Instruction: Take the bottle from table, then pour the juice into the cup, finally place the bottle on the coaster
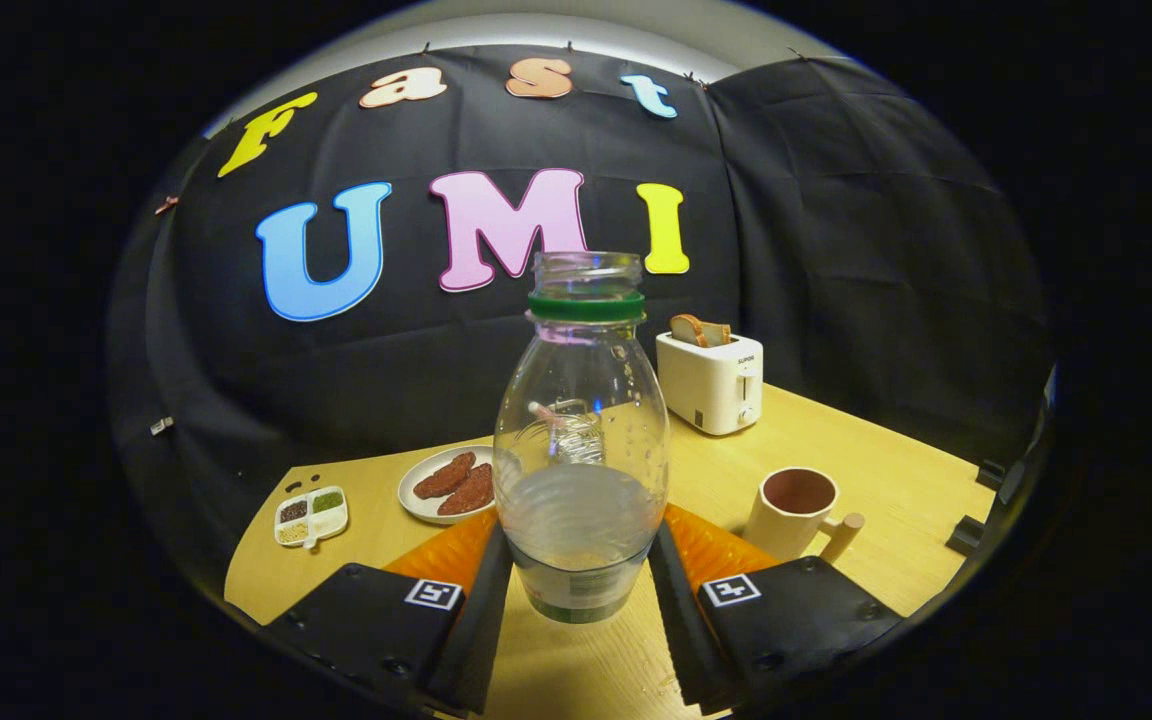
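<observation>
The handheld two-finger gripper (pixel 581 540) filled the bottom centre of the frame. Each side had a blocky, flat-topped, angular carriage block (pixel 356 620) with small round screws near its corners. A white square marker (pixel 433 593) with a black pattern sat on each block's inner top corner. Ribbed, wedge-shaped fingers (pixel 446 550) rose ahead of them, pressing both sides of a clear plastic bottle (pixel 581 440).
</observation>
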Demonstrator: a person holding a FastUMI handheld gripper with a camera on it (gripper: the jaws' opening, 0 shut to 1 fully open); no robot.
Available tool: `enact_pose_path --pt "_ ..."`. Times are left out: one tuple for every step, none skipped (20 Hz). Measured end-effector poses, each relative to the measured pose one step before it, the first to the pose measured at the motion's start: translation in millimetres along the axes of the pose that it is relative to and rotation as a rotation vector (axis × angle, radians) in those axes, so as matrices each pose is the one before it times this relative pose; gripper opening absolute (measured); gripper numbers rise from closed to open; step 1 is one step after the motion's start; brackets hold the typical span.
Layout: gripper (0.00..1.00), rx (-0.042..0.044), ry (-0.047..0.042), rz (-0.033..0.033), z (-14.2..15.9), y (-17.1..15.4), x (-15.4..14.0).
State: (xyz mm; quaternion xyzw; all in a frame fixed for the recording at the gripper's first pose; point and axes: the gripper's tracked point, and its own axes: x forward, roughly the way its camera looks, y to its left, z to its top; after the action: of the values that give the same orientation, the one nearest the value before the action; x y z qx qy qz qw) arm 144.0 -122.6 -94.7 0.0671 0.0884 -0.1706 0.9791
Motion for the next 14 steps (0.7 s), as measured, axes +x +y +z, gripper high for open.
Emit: enact_pose_path --pt "0.72 -0.0335 -0.00764 0.00036 -1.59 1.55 5.21" --pt "0.72 -0.03426 -0.00766 0.0021 -0.49 1.2 7.43" --pt "0.72 -0.03047 -0.00967 0.00441 -0.26 2.05 8.43" --pt "0.72 -0.02911 -0.01038 0.00253 1.62 1.49 8.33" --pt "0.72 -0.02559 -0.00672 0.00387 0.86 0.95 9.04" --pt "0.72 -0.01962 -0.00305 0.00241 0.08 0.74 11.27" --pt "0.72 -0.00835 -0.00144 0.0051 -0.48 0.19 8.48" --pt "0.72 0.00134 0.00009 -0.00118 -1.22 -0.13 10.1" --pt "0.73 0.00748 -0.00007 -0.00127 -0.9 -0.53 6.77" --pt "0.73 0.00403 0.00061 -0.00135 -1.1 -1.35 7.53" --pt "0.73 -0.00519 0.00029 -0.00401 -2.35 -1.14 6.36" --pt "0.73 -0.00727 0.0037 -0.00337 -3.24 -1.19 5.28" --pt "0.72 -0.00863 0.00413 0.00054 -4.18 -0.38 5.1" --pt "0.73 -0.00517 0.00417 -0.00251 -2.91 -0.53 4.39"
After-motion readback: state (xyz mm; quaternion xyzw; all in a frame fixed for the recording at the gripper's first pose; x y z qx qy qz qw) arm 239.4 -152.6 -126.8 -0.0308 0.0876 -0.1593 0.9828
